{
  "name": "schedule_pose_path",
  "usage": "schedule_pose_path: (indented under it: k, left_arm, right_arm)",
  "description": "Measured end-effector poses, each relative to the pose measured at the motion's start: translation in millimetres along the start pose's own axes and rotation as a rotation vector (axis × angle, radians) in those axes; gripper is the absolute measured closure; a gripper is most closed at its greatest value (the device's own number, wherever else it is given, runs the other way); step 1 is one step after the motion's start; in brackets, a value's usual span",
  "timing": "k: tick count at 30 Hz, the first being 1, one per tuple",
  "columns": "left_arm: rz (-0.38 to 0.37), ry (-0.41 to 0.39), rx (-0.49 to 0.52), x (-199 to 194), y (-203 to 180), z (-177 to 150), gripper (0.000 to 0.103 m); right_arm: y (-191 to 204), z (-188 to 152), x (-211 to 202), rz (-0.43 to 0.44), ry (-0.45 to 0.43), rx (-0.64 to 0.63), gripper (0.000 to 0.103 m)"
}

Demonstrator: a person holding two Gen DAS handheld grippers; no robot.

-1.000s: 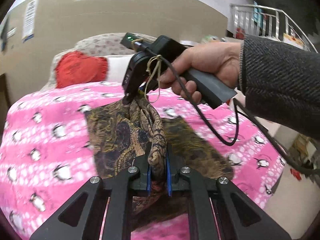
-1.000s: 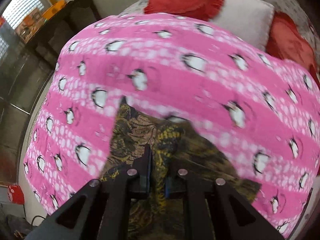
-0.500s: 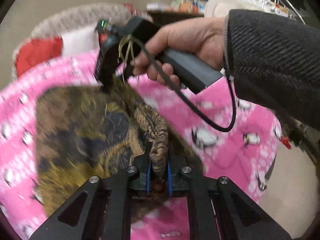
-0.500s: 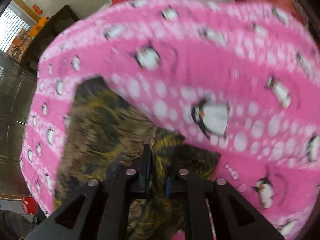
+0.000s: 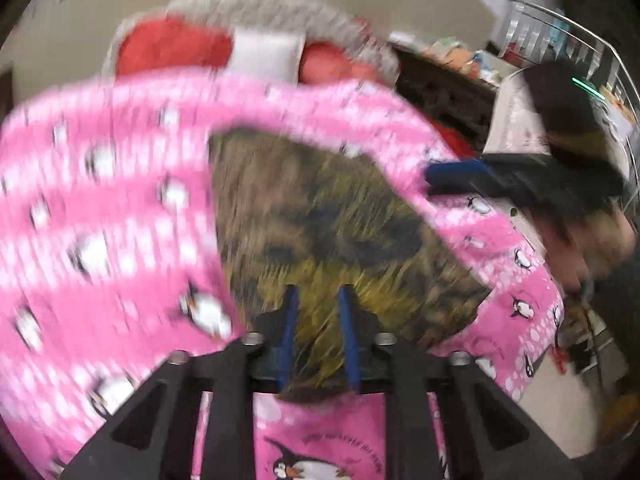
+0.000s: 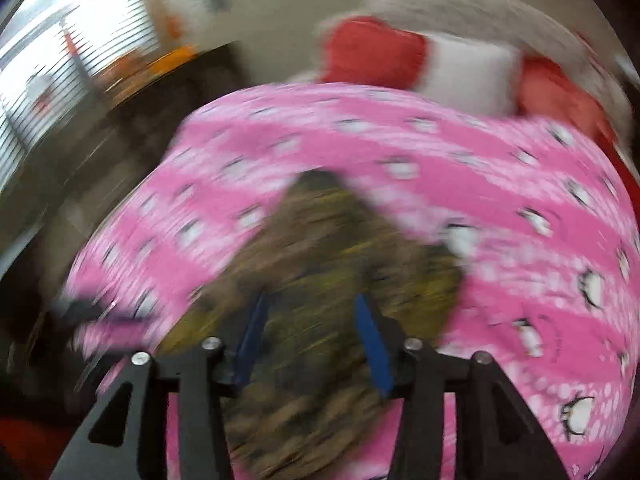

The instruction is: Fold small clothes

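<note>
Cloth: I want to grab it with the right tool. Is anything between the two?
Nothing visible is in the way. The right tool, whose jaws have just been opening, hangs directly over the cloth, which lies on the pink blanket. The cloth shows in the gap between the jaws and is not pinched.

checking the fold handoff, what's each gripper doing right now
left gripper: jaws look parted around the brown patterned cloth; a grip cannot be told.
right gripper: open, jaws just opening, cloth between them, not pinched.
</note>
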State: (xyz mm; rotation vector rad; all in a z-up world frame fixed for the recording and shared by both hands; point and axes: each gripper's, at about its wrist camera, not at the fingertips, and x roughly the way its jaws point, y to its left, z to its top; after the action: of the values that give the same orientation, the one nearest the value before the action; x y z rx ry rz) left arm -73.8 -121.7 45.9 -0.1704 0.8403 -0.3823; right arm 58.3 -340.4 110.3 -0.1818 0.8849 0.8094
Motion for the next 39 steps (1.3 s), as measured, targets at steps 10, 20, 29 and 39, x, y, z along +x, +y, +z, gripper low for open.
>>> schedule_pose_path:
  k: [10,20,29,39]
  left_arm:
    - [-0.019,0.025,-0.048,4,13,13,0.103]
    - [0.059,0.13,-0.184,86,50,60,0.103]
    - [0.109,-0.025,-0.167,75,41,132,0.103]
    - [0.198,-0.046,-0.215,156,61,135,0.092]
  right_arm:
    - [41,-82,37,-0.108,0.167,-0.144,0.057]
    - [-1,-3,78,-0.27,0.102,0.018,0.057]
    - [-28,14,50,-0.378,0.005,0.286,0.044]
    - [-83,-6,103,-0.492,-0.079,0.575,0.025]
